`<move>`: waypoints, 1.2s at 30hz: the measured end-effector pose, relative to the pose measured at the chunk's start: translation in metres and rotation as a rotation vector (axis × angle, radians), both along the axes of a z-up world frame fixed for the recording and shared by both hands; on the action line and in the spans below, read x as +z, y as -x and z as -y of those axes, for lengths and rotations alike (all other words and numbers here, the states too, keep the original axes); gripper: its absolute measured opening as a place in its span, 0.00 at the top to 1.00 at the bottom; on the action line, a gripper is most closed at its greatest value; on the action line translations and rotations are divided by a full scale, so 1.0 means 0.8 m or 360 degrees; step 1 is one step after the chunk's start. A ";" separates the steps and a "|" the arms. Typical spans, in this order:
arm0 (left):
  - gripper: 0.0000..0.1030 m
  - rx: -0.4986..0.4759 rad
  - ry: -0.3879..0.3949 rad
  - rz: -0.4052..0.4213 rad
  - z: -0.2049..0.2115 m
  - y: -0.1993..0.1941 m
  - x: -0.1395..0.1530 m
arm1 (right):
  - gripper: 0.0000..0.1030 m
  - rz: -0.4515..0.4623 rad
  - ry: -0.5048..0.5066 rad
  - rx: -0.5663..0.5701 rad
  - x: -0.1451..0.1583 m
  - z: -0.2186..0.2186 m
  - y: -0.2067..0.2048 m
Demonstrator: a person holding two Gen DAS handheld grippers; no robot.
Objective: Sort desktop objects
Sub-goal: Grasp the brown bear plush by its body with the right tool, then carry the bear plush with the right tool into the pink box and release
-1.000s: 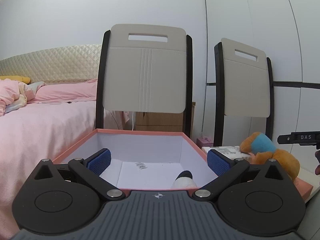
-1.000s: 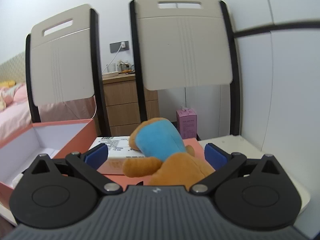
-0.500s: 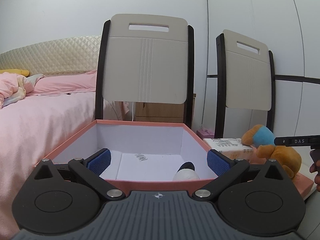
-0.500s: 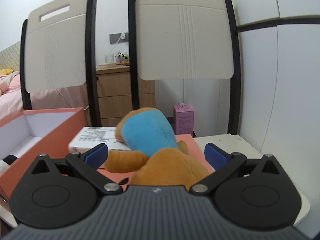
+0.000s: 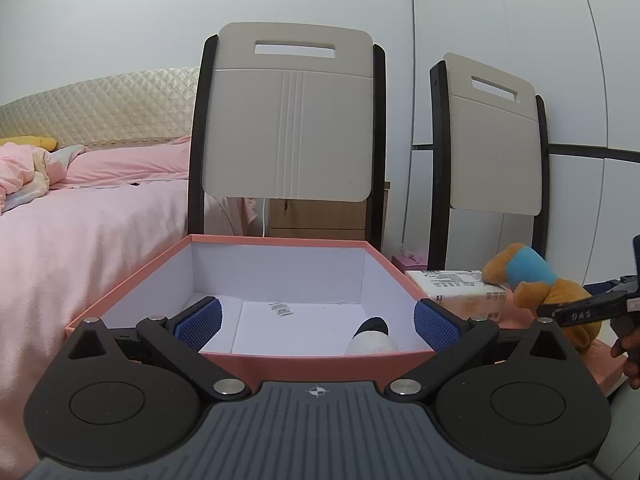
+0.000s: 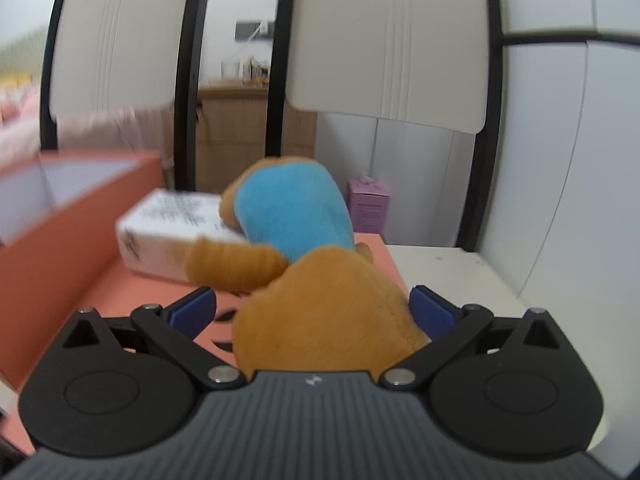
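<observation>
An open pink box [image 5: 280, 242] with a white inside stands before my left gripper [image 5: 318, 318], which is open and empty at its near rim. A black-and-white object [image 5: 370, 334] and a small packet [image 5: 282, 311] lie inside. An orange plush toy with a blue part [image 6: 320, 280] lies on the pink lid [image 6: 132, 292], to the right of the box. My right gripper [image 6: 312, 310] is open with the plush between its fingers. The plush [image 5: 536, 280] and the right gripper's finger [image 5: 580, 312] also show in the left wrist view.
A white printed carton [image 6: 168, 232] lies on the lid behind the plush, also in the left wrist view [image 5: 452, 286]. Two chairs [image 5: 292, 128] stand behind the table. A bed [image 5: 80, 220] is at the left. A small pink carton [image 6: 366, 204] stands behind the table.
My right gripper has moved forward and down so the plush now sits between its fingers. My left gripper has backed off slightly from the box.
</observation>
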State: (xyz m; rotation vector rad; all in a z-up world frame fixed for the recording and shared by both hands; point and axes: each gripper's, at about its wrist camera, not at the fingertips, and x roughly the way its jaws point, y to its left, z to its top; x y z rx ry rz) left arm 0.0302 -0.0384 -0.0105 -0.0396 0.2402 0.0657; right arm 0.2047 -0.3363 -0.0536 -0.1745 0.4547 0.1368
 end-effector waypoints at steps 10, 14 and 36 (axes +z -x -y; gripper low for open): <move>0.00 -0.0016 -0.0001 0.0035 0.000 0.004 0.006 | 0.10 -0.0046 0.0147 -0.0189 -0.018 -0.008 -0.017; 0.00 -0.0015 0.0004 0.0054 0.001 0.005 0.010 | 0.25 -0.0027 -0.0048 -0.0260 -0.004 0.007 -0.015; 0.00 0.0075 0.0005 0.0050 -0.018 -0.011 0.026 | 0.28 0.0189 -0.0584 0.0272 0.132 -0.152 -0.043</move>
